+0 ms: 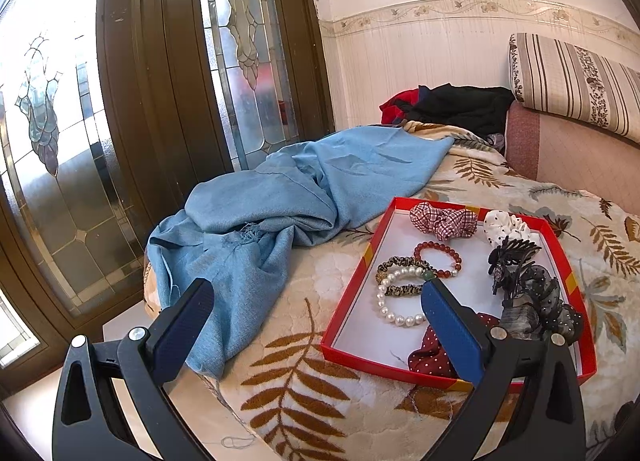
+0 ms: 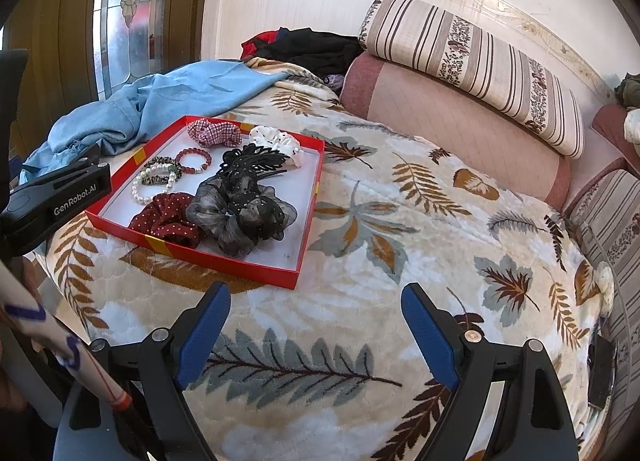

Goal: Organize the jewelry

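now both our jaws are spread wide and hold nothing. the red cardboard tray (image 2: 308, 217) sits on the plush leaf-print bed (image 2: 360, 325), ahead and left of the right gripper (image 2: 316, 333) and under the right jaw of the left gripper (image 1: 316, 325). we should close gently on the smooth pearl bracelet (image 1: 390, 301), avoiding the leopard band (image 1: 394, 263) lying across it and the frilly gauze scrunchies (image 2: 240, 217).

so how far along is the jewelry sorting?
Done: everything sits in the red tray, pearl bracelet, red bead bracelet and scrunchies mixed together. In hand: nothing; left gripper and right gripper are open. Left: any further sorting, if wanted.
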Tool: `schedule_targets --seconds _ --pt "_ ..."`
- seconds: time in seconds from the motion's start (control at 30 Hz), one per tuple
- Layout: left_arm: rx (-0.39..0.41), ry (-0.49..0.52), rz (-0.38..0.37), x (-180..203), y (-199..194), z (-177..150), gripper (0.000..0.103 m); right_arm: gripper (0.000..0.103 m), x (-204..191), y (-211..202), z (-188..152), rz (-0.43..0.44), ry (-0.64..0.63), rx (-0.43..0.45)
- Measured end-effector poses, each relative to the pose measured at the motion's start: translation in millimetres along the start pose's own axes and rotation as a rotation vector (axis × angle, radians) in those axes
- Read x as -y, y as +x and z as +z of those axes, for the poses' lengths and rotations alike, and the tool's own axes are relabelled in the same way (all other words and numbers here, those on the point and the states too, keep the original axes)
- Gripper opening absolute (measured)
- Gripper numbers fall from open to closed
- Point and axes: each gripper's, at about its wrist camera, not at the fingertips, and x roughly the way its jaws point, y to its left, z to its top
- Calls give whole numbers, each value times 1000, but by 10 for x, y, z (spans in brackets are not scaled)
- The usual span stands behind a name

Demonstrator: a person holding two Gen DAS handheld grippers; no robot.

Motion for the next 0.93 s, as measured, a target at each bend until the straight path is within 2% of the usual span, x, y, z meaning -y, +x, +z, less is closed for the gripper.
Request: schedule_targets --seconds 0.7,0.83,0.93 --pt "0 0 -2 -14 10 -1 103 90 4 4 -1 1 -2 -2" --pt "-7 15 20 -11 12 -26 103 90 7 1 -1 1 -1 -1" --pt "-18 20 -6 -15 17 -22 103 90 18 3 -5 1 3 0"
